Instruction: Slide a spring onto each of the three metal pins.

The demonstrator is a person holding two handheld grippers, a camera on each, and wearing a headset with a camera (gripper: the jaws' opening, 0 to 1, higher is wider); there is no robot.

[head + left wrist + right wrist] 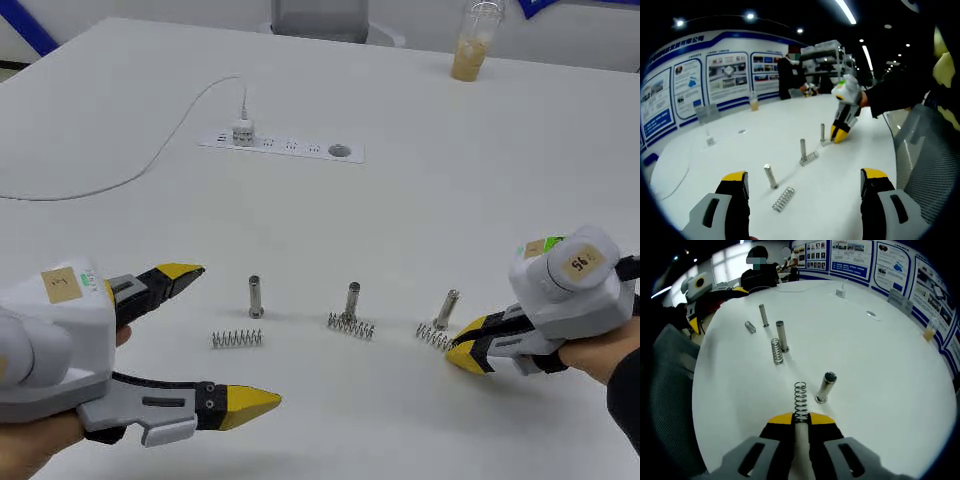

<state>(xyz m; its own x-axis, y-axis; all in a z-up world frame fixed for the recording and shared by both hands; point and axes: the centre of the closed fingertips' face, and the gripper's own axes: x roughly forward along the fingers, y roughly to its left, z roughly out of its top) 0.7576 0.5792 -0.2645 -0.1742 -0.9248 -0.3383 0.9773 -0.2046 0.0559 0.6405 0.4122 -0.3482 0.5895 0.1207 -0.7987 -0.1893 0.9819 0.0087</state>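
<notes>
Three short metal pins stand upright in a row on the white table: left pin, middle pin, right pin. A small spring lies flat by each: left spring, middle spring, right spring. My right gripper is low on the table, its yellow tips shut on the near end of the right spring, just beside the right pin. My left gripper is wide open near the left spring and left pin, holding nothing.
A white power strip with a plugged-in charger and a cable trailing left lies further back. A cup with a drink stands at the far right. A grey chair is at the far edge. A person stands beyond the table.
</notes>
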